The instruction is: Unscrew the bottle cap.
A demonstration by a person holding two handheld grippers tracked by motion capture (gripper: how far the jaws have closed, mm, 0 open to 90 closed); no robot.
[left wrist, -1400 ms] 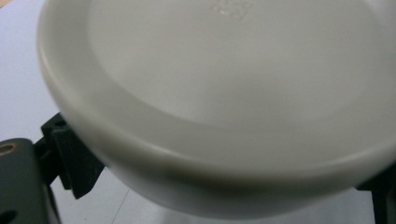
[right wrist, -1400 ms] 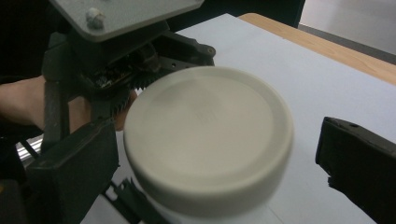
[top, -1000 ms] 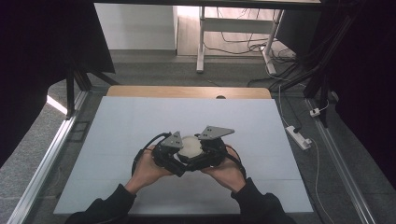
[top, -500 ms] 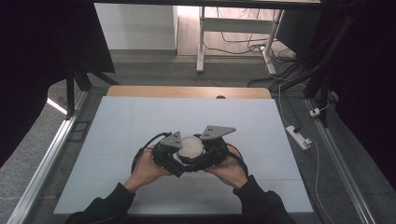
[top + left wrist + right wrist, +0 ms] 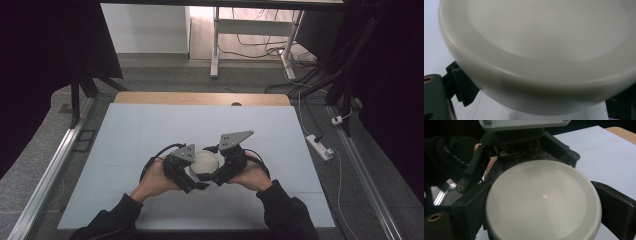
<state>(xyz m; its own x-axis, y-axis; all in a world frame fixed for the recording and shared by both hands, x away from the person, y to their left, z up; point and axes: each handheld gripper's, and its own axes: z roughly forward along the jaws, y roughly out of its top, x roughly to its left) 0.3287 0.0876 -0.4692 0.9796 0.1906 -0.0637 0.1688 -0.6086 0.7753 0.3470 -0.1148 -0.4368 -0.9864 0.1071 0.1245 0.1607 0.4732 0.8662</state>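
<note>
a pale worktop (image 5: 150, 135) with a wooden far edge stands in a dim room, with grey floor, cables and a white table frame (image 5: 216, 40) beyond it. near the front edge, a round white lid (image 5: 205, 162) sits between the left gripper (image 5: 187, 172) and the right gripper (image 5: 225, 167). each gripper's jaws stand apart around the lid's rim, one each side; whether they press it i cannot tell.
</note>
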